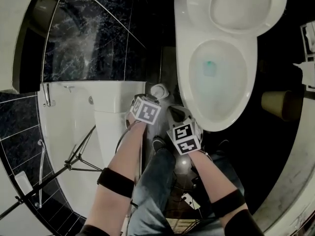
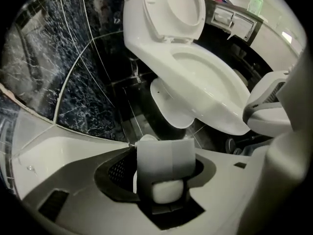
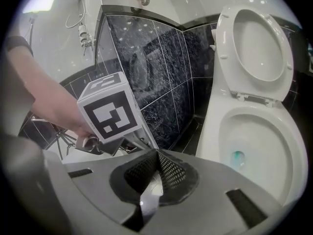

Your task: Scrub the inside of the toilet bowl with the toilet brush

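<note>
The white toilet [image 1: 197, 43] stands at the upper right with its lid and seat [image 1: 241, 6] raised. Blue-green water lies in the bowl [image 1: 216, 82] [image 3: 259, 146]. A round white piece [image 1: 159, 90] [image 2: 146, 140], which looks like the brush holder's top, sits on the dark floor left of the bowl. My left gripper [image 1: 152, 101] [image 2: 165, 153] points steeply down just above it. A pale grey block [image 2: 164, 163] fills the gap between its jaws, and I cannot tell whether the pads press on it. My right gripper [image 1: 176, 116] [image 3: 157, 155] is beside it, jaws shut and empty.
A white bathtub [image 1: 74, 122] runs along the left, with a tripod [image 1: 64, 168] leaning by it. Dark marbled tiles [image 1: 93, 33] back the narrow floor strip between tub and toilet. A brownish cylinder [image 1: 275, 104] stands right of the bowl. The person's jeans [image 1: 157, 181] are below the grippers.
</note>
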A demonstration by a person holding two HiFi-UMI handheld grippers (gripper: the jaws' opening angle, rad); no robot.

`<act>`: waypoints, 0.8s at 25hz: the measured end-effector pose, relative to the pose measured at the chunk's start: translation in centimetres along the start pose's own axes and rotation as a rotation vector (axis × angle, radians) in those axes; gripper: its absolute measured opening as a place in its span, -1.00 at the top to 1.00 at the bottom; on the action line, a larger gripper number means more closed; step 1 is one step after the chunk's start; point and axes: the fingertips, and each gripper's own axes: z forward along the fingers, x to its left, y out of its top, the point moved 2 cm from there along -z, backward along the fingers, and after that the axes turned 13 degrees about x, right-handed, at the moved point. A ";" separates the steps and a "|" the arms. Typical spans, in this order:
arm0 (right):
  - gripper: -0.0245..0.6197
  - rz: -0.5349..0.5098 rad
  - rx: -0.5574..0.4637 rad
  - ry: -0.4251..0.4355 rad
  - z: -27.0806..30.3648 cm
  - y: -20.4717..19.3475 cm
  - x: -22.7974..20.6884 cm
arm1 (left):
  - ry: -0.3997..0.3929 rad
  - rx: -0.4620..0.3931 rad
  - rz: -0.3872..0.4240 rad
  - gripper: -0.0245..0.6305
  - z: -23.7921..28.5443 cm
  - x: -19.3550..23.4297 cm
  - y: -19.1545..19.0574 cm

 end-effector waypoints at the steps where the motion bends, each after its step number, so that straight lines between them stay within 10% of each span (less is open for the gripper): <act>1: 0.90 0.001 -0.001 0.001 0.2 -0.1 -0.1 | -0.001 0.003 -0.002 0.19 0.4 0.0 0.1; 20: 0.90 0.031 -0.019 0.008 1.6 -1.6 -1.7 | 0.004 -0.021 -0.032 0.16 4.6 0.1 3.1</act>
